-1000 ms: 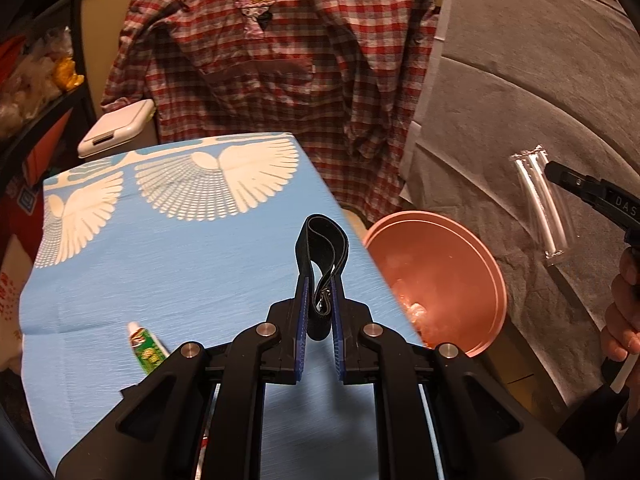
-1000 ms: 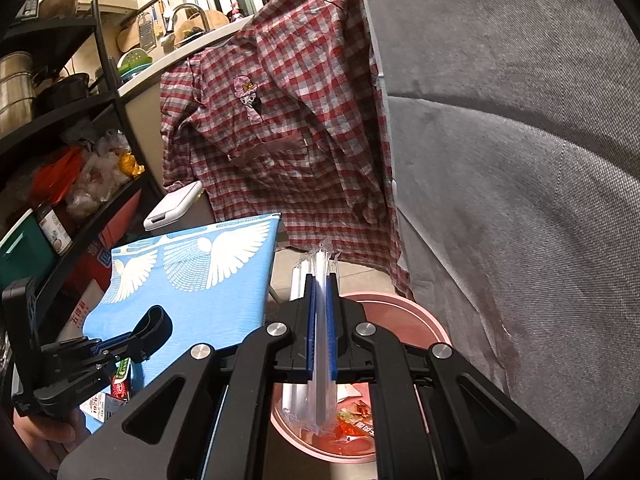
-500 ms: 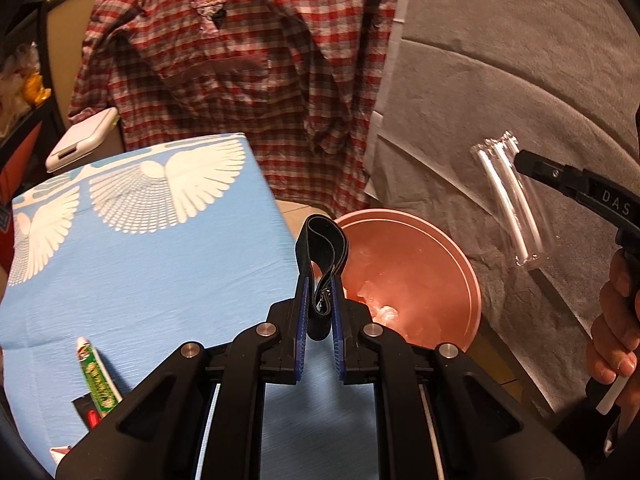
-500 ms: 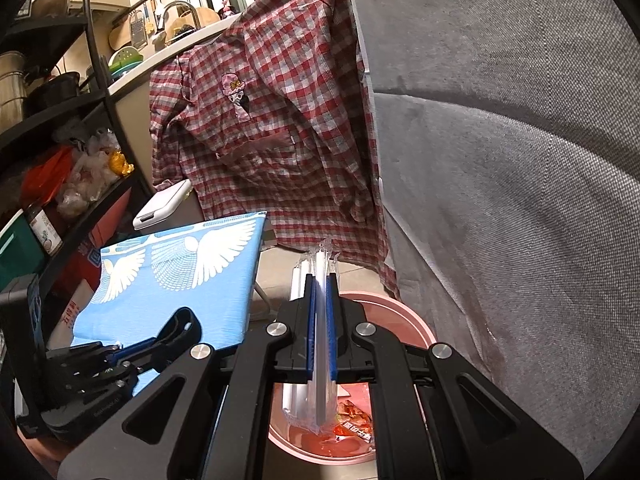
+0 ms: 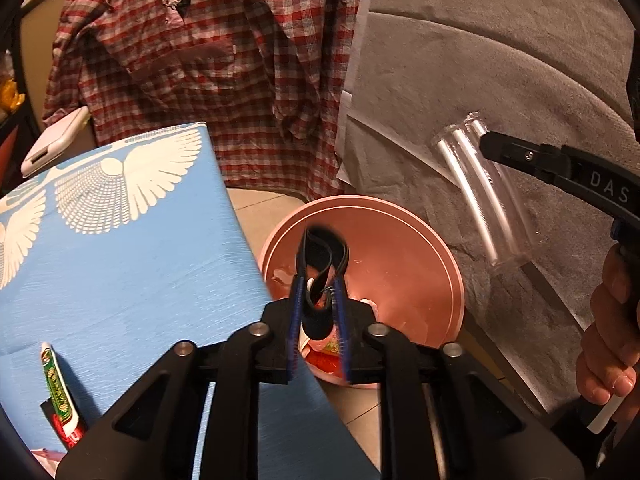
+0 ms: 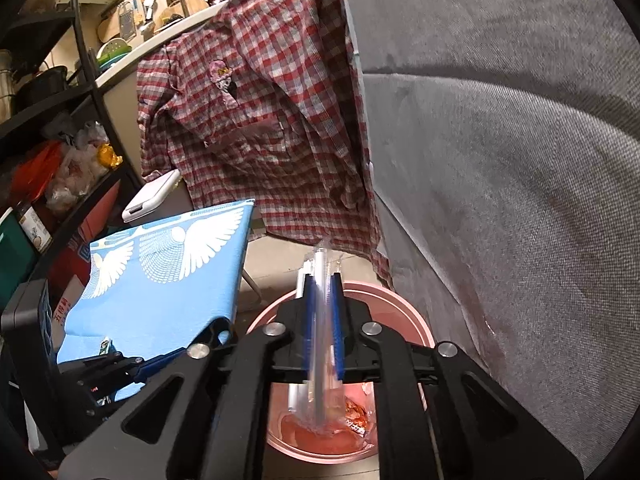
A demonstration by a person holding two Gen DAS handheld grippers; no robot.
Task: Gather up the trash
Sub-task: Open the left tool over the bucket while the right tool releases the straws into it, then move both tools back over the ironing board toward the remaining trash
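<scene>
Left gripper point(image 5: 319, 300): its blue-lined fingers are more apart than half a second ago. The black strap loop point(image 5: 322, 276) sits between them, blurred, and there is a gap on each side of it, so I cannot tell if the pads touch it.

Position of left gripper: it is now over the pink bin point(image 5: 404, 240). One second ago it was over the blue cloth, with the bin to its right.

Right gripper point(image 6: 320, 304): the fingers were pressed together on the clear plastic tube pack point(image 6: 319, 320) before. Now there is a small space between them. The pack stands upright in this space and looks blurred. If it is gripped or loose, I cannot tell.

Tube pack from the left camera: the clear plastic tube pack point(image 5: 486, 192) hangs at the tip of the right gripper's black finger point(image 5: 516, 152), to the right of the bin and in front of the grey fabric point(image 5: 480, 60).

Pink bin: in the right camera, the pink bin point(image 6: 408, 308) is directly under the right gripper, as before. Red and orange wrappers point(image 6: 354, 416) lie in its bottom.

Blue cloth point(image 5: 120, 260): it has white wing patterns and covers the surface left of the bin. A green tube point(image 5: 58, 390) lies near its front left edge.

Behind: a red checked shirt point(image 5: 208, 40) hangs at the back.
</scene>
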